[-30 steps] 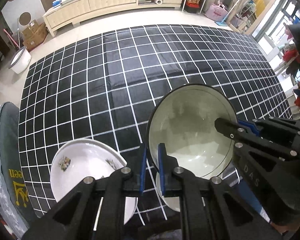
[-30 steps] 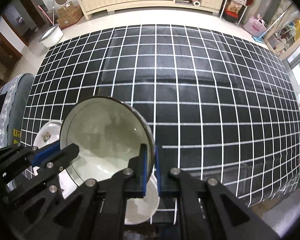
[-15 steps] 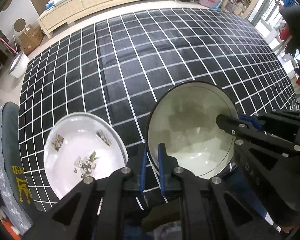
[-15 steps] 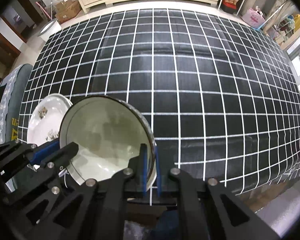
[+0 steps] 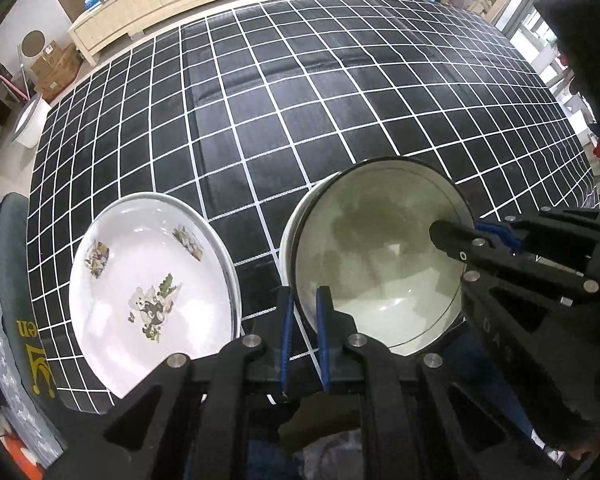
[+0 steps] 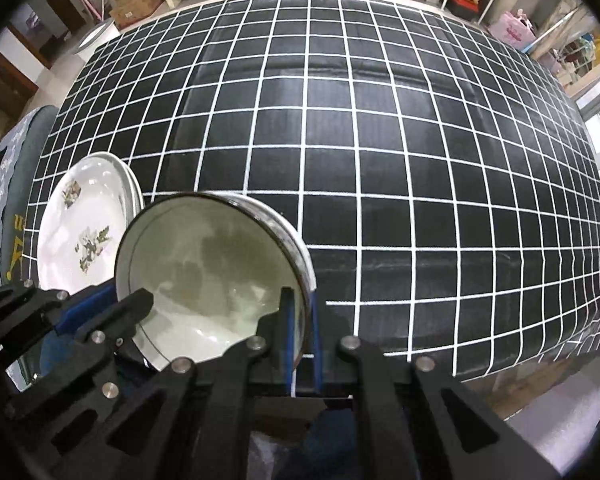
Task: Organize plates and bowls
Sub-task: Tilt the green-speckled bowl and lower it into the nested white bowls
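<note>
Lowered since a second ago, the pale round ceramic bowl (image 5: 380, 268) sits at lower centre beside the white illustrated plate (image 5: 148, 284), its rim clenched by left gripper (image 5: 303, 320) and right gripper (image 6: 300, 332) above the black grid-patterned tablecloth (image 6: 380, 140).

Plate (image 5: 148, 280) print (too small to tell) partly claw-hidden.

The surface (image 5: 284, 92) is black with thin white lines making squares. Left of the pale greenish-white bowl (image 5: 380, 264) with a dark rim is a white plate (image 5: 148, 280) with little bear pictures.
</note>
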The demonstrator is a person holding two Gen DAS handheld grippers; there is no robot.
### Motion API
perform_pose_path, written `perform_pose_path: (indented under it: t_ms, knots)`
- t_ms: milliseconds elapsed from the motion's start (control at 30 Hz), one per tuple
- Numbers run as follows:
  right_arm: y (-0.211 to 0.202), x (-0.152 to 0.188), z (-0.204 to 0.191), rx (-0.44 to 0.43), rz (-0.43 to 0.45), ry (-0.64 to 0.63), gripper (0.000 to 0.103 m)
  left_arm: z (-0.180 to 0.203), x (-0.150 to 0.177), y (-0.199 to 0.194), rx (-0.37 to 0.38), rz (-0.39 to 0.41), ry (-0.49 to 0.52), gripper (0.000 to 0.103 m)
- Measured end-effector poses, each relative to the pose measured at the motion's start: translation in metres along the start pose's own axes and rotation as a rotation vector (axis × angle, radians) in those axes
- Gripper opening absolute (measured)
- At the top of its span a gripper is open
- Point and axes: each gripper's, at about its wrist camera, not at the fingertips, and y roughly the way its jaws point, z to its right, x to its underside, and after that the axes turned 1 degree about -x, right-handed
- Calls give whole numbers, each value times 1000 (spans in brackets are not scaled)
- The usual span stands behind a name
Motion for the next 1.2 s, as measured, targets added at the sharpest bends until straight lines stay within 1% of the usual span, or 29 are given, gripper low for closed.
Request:
perform_pose_path:
  t_ms: [200, 333, 633, 700, 733, 767, 800, 833, 867, 933, 967, 1000, 1067, 1133, 1200]
  knots:
    - [1, 0, -1, 8, -1, -21, 11, -2, 0, 5, -3, -2, -7, 10]
    - [2, 0, -3, 20, 3, -43, 11, -4, -1, 5, 11, -1, -16, 10]
    - [1, 1, 1, -2, 29, -46, 11, -6, -3, 0, 34, 20, -29, 10]
    - [1, 2, 3, -23, 26, -32, 15, -6, -2, -2, 42, 28, -38, 10]
    - [1, 2, 2, -36, 23, -23, 23, -8, -2, -4, 52, 33, -46, 10]
    - [0, 2, 2, -49, 22, -17, 36, -8, -1, -5, 60, 35, -51, 10]
    - [-1, 3, 3, -55, 28, -10, 44, -10, -2, -7, 70, 41, -57, 13]
    - [-3, 3, 4, -54, 37, -5, 56, -11, -1, -9, 79, 50, -62, 15]
    - [-7, 4, 5, -50, 53, -1, 62, -12, -1, -11, 83, 58, -65, 19]
    - [-14, 6, 9, -44, 93, 17, 67, -15, 1, -18, 77, 82, -70, 24]
    - [-16, 7, 12, -51, 99, 27, 70, -15, 2, -22, 81, 99, -63, 30]
    - [-19, 8, 16, -68, 99, 40, 72, -16, 4, -28, 100, 125, -53, 40]
    - [-23, 14, 28, -102, 115, 94, 76, -18, 8, -34, 125, 155, -57, 52]
    - [-24, 19, 37, -118, 128, 142, 77, -22, 11, -36, 165, 167, -65, 52]
    - [-23, 22, 43, -149, 125, 173, 78, -29, 13, -32, 183, 160, -92, 54]
